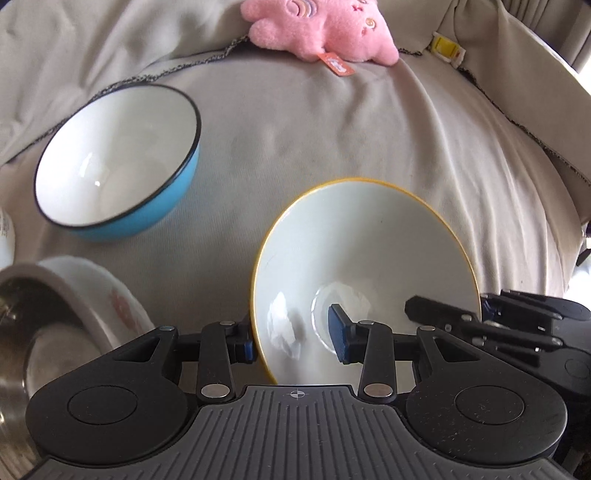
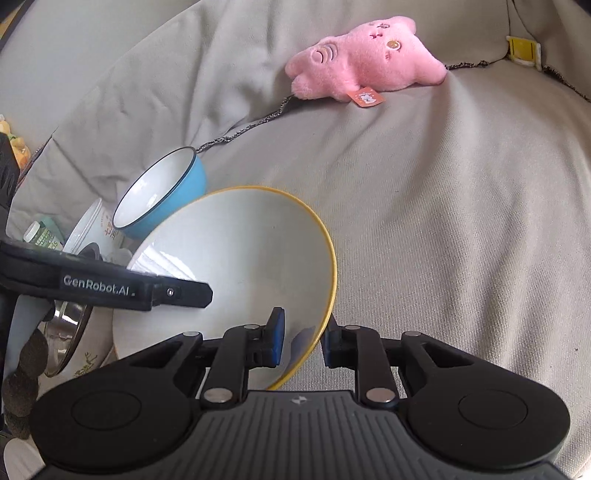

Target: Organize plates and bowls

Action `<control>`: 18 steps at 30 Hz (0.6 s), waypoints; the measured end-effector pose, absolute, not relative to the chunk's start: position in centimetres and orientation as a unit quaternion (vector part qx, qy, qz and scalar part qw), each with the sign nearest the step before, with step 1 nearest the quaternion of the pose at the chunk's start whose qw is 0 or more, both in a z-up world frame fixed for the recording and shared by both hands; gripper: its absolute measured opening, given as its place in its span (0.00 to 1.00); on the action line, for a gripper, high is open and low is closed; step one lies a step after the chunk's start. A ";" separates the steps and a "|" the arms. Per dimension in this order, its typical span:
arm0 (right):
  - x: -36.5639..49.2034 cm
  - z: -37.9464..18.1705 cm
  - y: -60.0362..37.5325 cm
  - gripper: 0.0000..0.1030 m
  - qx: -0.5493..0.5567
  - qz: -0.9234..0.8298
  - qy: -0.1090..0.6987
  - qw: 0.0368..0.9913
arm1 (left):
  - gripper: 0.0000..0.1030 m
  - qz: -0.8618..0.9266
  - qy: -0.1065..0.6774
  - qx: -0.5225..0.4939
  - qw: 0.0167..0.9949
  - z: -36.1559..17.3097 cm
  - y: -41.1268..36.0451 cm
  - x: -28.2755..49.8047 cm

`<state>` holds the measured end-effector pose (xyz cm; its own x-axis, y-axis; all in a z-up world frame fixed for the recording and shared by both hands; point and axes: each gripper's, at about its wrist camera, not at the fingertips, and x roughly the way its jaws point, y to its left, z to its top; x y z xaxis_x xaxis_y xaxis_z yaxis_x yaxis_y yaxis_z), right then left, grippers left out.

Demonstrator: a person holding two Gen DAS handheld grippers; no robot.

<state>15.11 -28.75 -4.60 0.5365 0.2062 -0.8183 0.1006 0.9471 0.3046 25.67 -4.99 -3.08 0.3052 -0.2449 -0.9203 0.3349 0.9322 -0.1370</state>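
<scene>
A white bowl with a yellow rim point(image 1: 365, 258) sits on the beige cloth, tilted; it also shows in the right wrist view point(image 2: 236, 266). My left gripper point(image 1: 293, 338) is open, with the bowl's left rim standing between its fingers. My right gripper point(image 2: 304, 341) straddles the bowl's right rim, one pad inside and one outside, close to the wall. A blue bowl with a white inside point(image 1: 118, 158) lies tilted at the left, apart from both grippers; it also shows in the right wrist view point(image 2: 162, 192).
A steel bowl point(image 1: 22, 332) nested in a white patterned bowl point(image 1: 110, 295) sits at the lower left. A pink plush toy point(image 1: 325, 29) and a yellow clip point(image 1: 445, 46) lie at the back. More dishes point(image 2: 88, 225) crowd the left in the right wrist view.
</scene>
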 end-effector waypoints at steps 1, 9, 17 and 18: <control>15.1 -4.6 -28.7 0.21 0.159 0.031 0.480 0.862 | 0.39 -0.177 0.565 0.038 0.805 -3.3 -4.8 25.3; 15.1 -4.3 -27.8 0.21 0.136 0.032 0.471 0.871 | 0.35 -0.168 0.565 0.043 0.806 -3.6 -4.2 24.4; 14.9 -4.4 -27.4 0.22 0.123 0.026 0.465 0.876 | 0.35 -0.162 0.561 0.044 0.811 -3.5 -4.5 23.8; 15.0 -4.4 -27.4 0.22 0.124 0.025 0.464 0.877 | 0.35 -0.162 0.561 0.045 0.810 -3.5 -4.6 23.8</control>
<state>14.96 -27.42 -4.39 0.5684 0.1582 -0.8074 0.0719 0.9680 0.2403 23.76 -4.55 -3.52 0.3173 -0.2123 -0.9243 0.3126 0.9436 -0.1094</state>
